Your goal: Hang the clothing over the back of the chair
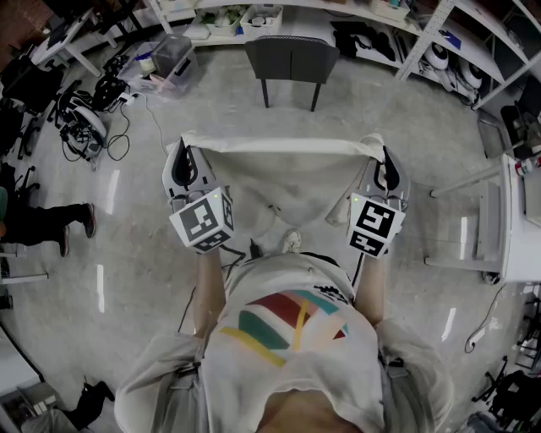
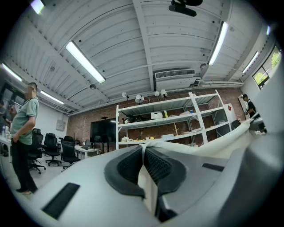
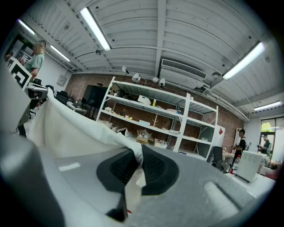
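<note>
A pale cream garment (image 1: 283, 182) hangs spread between my two grippers, its top edge stretched level. My left gripper (image 1: 185, 150) is shut on its left corner, and the cloth (image 2: 148, 186) shows pinched between the black ribbed pads. My right gripper (image 1: 378, 153) is shut on the right corner, where the cloth (image 3: 131, 188) runs down between its pads. The dark grey chair (image 1: 292, 61) stands on the floor straight ahead, beyond the garment, its back towards me. Both grippers are held well short of the chair.
White shelving (image 1: 254, 17) with boxes runs behind the chair. A clear plastic bin (image 1: 173, 57) and cables (image 1: 84, 118) lie at the left. A white table (image 1: 516, 211) stands at the right. A person's legs (image 1: 51, 224) show at the far left.
</note>
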Available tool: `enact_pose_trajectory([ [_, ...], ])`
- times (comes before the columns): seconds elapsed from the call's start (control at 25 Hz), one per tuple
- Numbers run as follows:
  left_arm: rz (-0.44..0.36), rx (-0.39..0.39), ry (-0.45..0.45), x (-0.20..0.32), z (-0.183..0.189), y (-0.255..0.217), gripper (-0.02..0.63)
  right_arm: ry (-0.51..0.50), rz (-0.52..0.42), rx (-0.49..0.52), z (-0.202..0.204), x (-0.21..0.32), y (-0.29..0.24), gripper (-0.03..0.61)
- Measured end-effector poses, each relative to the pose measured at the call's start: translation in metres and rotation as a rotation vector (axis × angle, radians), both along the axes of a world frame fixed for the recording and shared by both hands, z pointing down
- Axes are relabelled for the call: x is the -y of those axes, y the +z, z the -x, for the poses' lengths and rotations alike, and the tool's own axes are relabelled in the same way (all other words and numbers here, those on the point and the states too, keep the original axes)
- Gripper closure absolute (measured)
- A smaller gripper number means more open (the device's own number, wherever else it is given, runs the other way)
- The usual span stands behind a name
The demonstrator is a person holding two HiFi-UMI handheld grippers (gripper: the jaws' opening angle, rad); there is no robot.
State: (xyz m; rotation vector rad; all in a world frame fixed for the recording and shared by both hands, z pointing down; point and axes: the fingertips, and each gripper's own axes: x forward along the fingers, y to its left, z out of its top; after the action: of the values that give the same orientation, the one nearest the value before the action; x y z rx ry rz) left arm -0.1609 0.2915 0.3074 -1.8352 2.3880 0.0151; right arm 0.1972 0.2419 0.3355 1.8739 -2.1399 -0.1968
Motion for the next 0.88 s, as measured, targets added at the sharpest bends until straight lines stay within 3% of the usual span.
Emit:
enact_pose_trajectory([
  [0.88,0.031,0.011,-0.056,0.009,0.05,0.002,0.597,-0.09,0.015,0.012,0.048,0.027,0.002,0.566],
])
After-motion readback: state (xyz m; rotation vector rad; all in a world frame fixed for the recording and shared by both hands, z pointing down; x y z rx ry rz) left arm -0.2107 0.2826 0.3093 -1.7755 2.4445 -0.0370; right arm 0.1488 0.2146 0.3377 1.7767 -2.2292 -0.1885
